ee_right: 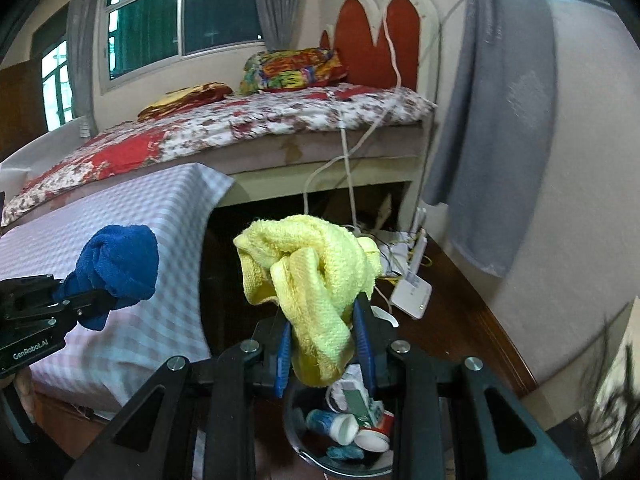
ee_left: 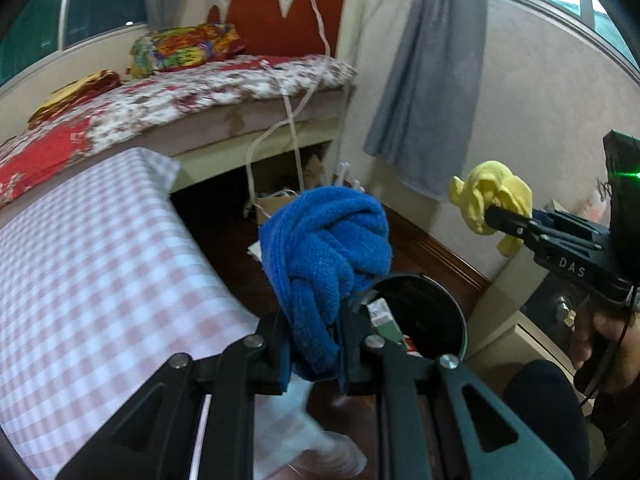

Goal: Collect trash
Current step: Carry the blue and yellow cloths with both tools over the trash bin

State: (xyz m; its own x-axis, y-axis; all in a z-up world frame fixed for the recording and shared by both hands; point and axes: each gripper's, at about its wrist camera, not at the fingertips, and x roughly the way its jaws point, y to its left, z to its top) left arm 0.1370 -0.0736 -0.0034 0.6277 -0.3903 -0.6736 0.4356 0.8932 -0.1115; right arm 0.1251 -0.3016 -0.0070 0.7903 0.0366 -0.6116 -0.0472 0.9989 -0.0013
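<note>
Left tongs clamp the blue cloth; right tongs clamp the yellow cloth — both balled for dropping into the bin, at six o'clock below the yellow one.

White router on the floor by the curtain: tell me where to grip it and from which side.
Grip the white router across its narrower width, coming from above. It lies flat on the floor, so only its edges give the jaws purchase. Mind the cables at its far end.
</note>
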